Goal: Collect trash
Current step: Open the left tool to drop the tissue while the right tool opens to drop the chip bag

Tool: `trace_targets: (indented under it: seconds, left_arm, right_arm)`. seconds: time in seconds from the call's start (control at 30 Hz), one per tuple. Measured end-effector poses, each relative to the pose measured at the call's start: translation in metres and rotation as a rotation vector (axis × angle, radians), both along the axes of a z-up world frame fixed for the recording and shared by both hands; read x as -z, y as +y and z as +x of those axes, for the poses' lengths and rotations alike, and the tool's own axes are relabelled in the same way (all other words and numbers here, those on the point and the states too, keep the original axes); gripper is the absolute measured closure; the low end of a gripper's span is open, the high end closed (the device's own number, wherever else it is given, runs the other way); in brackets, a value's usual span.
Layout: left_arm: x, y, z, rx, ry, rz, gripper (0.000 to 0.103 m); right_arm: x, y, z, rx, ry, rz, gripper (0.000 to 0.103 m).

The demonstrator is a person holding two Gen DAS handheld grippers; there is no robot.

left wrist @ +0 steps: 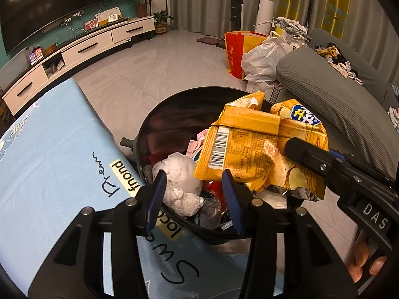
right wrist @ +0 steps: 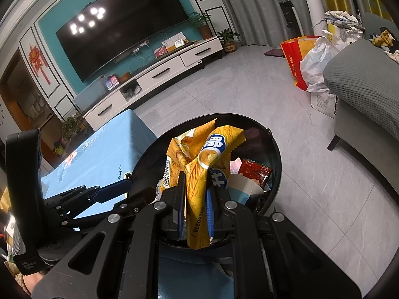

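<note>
A round black trash bin (left wrist: 147, 129) (right wrist: 276, 159) stands on the floor beside the table, holding crumpled white plastic (left wrist: 182, 174), a red wrapper (right wrist: 254, 170) and other scraps. My right gripper (right wrist: 195, 199) (left wrist: 299, 152) is shut on a crumpled yellow chip bag (right wrist: 199, 159) (left wrist: 251, 147) and holds it over the bin's opening. My left gripper (left wrist: 194, 184) is open and empty just above the bin's near rim; in the right wrist view it (right wrist: 119, 189) reaches in from the left.
A table with a light blue cloth (left wrist: 49, 162) (right wrist: 104, 154) sits left of the bin. A grey sofa (left wrist: 349, 94) (right wrist: 364, 92) is on the right. Bags (left wrist: 251, 54) stand on the tiled floor beyond. A TV console (right wrist: 159, 74) lines the far wall.
</note>
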State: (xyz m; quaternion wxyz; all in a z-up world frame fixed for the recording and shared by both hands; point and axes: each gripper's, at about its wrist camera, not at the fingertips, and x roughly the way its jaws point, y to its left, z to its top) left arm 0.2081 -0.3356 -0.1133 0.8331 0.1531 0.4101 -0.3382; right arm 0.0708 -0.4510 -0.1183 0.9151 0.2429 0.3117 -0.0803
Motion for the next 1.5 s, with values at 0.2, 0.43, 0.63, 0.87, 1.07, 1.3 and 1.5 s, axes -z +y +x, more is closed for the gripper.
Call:
trace_targets:
  seconds: [0.2,0.43,0.63,0.87,1.07,1.3,1.5]
  left_arm:
    - [0.001,0.0,0.0,-0.001,-0.002,0.0,0.052]
    - [0.0,0.0,0.0,-0.003,-0.005,-0.002,0.051]
    - [0.001,0.001,-0.001,-0.006,-0.01,-0.003,0.044]
    - [-0.001,0.001,-0.002,-0.009,-0.014,-0.005,0.04]
    - [-0.003,0.001,-0.002,-0.01,-0.018,-0.005,0.037]
    - [-0.006,0.002,-0.003,-0.015,-0.022,-0.014,0.03]
    - [-0.01,0.006,-0.004,-0.021,-0.027,-0.023,0.024]
  right_arm:
    - [0.0,-0.002,0.001,0.006,0.002,0.0,0.085]
    - [-0.001,-0.003,0.002,0.006,0.002,0.001,0.085]
    - [-0.001,-0.003,0.001,0.009,-0.001,0.002,0.083]
    - [-0.002,-0.004,0.001,0.014,-0.003,0.004,0.08]
    - [-0.004,-0.007,-0.001,0.022,-0.009,0.007,0.079]
    - [-0.008,-0.008,-0.005,0.035,-0.018,0.009,0.074]
    - [-0.014,-0.006,-0.009,0.04,-0.033,0.011,0.063]
